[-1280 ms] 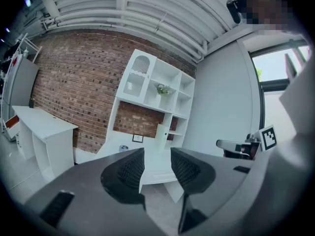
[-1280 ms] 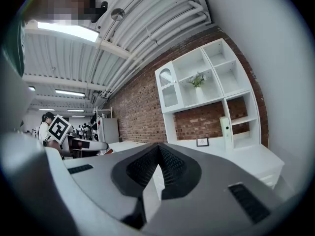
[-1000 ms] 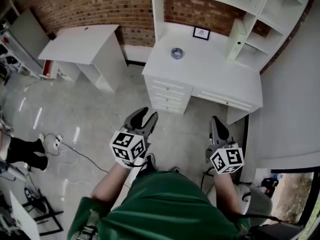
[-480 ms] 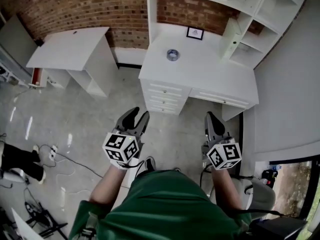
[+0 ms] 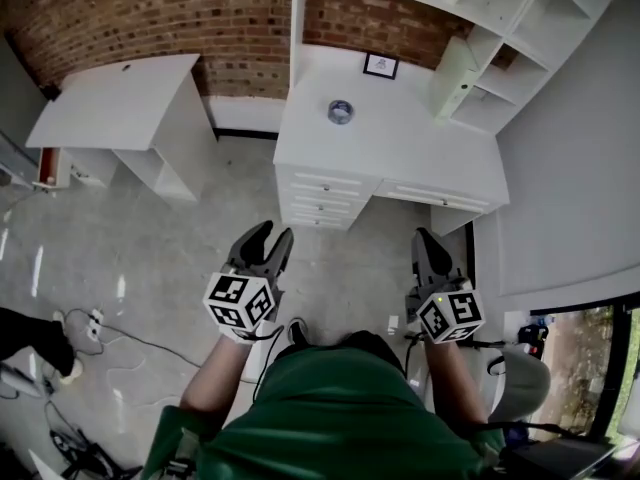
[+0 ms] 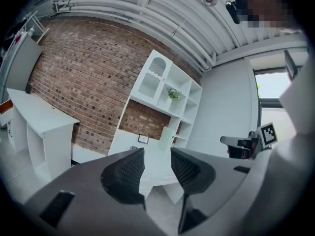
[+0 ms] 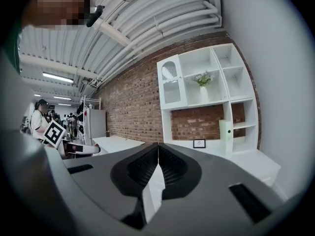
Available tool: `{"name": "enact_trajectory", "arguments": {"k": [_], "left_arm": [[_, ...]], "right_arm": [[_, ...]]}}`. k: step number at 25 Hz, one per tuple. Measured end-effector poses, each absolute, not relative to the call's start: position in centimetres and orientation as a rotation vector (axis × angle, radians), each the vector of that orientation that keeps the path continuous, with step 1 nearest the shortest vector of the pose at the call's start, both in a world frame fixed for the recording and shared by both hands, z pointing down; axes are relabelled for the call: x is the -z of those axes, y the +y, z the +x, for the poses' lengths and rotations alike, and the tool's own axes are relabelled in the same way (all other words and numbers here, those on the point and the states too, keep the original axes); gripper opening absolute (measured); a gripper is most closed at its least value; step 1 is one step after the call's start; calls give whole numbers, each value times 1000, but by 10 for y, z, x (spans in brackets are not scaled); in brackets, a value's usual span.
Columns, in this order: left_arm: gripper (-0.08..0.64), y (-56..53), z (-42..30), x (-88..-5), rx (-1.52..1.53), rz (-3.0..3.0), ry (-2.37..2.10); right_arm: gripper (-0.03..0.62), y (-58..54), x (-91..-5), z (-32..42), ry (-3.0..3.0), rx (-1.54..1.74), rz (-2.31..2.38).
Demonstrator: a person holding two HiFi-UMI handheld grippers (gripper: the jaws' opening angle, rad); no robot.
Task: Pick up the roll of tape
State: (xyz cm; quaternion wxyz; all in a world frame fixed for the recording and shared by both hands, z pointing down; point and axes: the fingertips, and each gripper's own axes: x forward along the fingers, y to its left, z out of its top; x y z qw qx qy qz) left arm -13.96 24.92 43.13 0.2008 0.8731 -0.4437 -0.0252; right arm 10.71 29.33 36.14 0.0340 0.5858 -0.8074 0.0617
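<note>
The roll of tape (image 5: 340, 112), small and grey, lies on top of the white desk (image 5: 420, 153) near its back left, seen in the head view. Both grippers hang over the floor in front of the desk, well short of the tape. My left gripper (image 5: 267, 238) is open, with nothing between its dark ribbed pads (image 6: 124, 173). My right gripper (image 5: 427, 242) is shut and empty, its pads (image 7: 147, 165) meeting at the tips. Neither gripper view shows the tape clearly.
A small framed picture (image 5: 379, 65) and a pale green binder (image 5: 450, 65) stand at the desk's back, under white shelves (image 5: 500, 8). A second white table (image 5: 115, 98) stands left by the brick wall. Cables (image 5: 130, 333) lie on the concrete floor at left.
The desk and tape have come nearer and shifted left in the head view as I walk toward them. Both grippers moved forward with me, jaws unchanged.
</note>
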Motion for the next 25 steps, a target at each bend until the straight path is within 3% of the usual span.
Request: {"name": "enact_trajectory", "arguments": {"k": [9, 12, 14, 25], "left_arm": [[179, 209, -160, -433, 92, 2419, -1295], [179, 195, -156, -432, 77, 2422, -1336], [179, 186, -152, -429, 63, 2421, -1367], [179, 109, -84, -415, -37, 2402, -1443]], "right_arm": [[32, 259, -363, 115, -2420, -150, 1863], [162, 238, -375, 125, -2426, -179, 1866], [191, 221, -381, 131, -2447, -198, 1860], [196, 113, -396, 171, -2609, -271, 1703]]}}
